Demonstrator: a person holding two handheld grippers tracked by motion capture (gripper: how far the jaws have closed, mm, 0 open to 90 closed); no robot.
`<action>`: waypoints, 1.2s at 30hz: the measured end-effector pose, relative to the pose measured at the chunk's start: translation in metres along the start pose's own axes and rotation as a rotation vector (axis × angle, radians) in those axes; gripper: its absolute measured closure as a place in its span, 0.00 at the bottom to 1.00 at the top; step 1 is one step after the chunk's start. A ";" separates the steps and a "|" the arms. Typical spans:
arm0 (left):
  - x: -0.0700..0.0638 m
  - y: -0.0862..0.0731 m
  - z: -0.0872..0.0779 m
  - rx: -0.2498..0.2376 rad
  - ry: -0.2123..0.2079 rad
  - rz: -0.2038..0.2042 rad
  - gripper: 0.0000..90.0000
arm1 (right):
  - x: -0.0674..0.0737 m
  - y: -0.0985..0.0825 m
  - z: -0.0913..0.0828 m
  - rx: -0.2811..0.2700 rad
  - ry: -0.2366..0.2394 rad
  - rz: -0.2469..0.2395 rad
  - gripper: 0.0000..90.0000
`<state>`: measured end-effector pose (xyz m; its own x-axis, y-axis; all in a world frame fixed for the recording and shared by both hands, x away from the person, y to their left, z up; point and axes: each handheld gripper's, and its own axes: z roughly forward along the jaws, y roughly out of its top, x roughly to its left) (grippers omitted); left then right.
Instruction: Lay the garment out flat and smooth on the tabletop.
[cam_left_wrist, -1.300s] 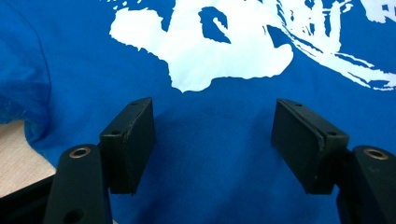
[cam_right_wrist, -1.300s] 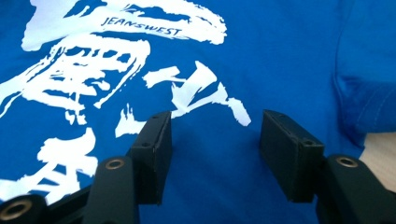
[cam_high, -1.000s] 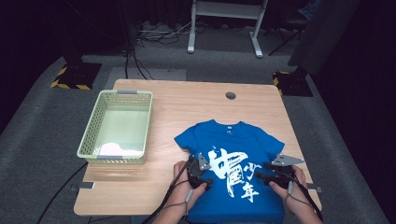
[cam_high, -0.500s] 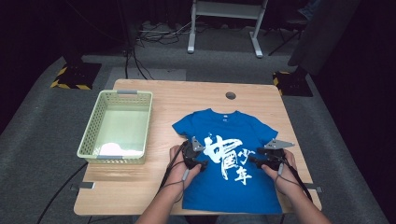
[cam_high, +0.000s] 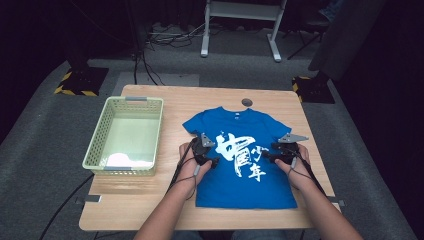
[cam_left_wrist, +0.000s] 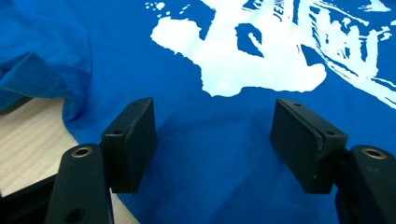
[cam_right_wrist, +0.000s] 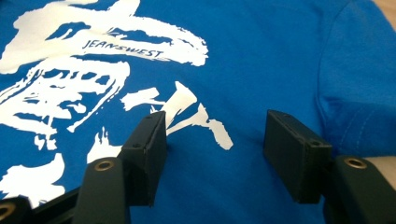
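A blue T-shirt (cam_high: 240, 190) with a white print lies flat, front up, on the wooden table (cam_high: 150, 200), collar at the far side. My left gripper (cam_high: 214, 161) rests low over the shirt's left side below the sleeve, open, with its jaws wide over flat cloth (cam_left_wrist: 215, 140). My right gripper (cam_high: 266, 156) is over the shirt's right side near the other sleeve. It is open too (cam_right_wrist: 215, 149); its jaws have just been opening, and only flat cloth lies under them. The shirt (cam_left_wrist: 224, 177) shows a creased left edge; the print (cam_right_wrist: 70, 84) runs in front of the right jaws.
A pale green mesh basket (cam_high: 95, 145) stands at the table's left with something white (cam_high: 120, 159) in its near end. A round hole (cam_high: 246, 102) sits near the table's far edge. Cables trail from both grippers toward the person.
Both hands have moved away from the person, up the shirt. The shirt itself has slid farther onto the table; its hem no longer hangs over the near edge.
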<state>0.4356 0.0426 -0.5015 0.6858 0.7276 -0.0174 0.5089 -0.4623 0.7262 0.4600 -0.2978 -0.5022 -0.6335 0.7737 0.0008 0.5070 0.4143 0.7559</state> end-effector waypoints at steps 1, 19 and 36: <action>0.002 0.000 0.001 -0.005 0.003 -0.004 0.34 | -0.001 0.001 0.001 0.000 0.000 -0.002 0.44; -0.024 0.012 -0.048 -0.049 0.071 0.053 0.30 | 0.027 0.013 -0.042 -0.034 0.025 -0.067 0.40; -0.048 -0.002 -0.108 -0.078 0.067 0.105 0.25 | 0.050 0.011 -0.100 -0.041 0.017 -0.107 0.35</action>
<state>0.3455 0.0628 -0.4282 0.6952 0.7111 0.1053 0.3929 -0.4986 0.7727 0.3757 -0.3030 -0.4286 -0.6929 0.7176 -0.0702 0.4119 0.4739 0.7783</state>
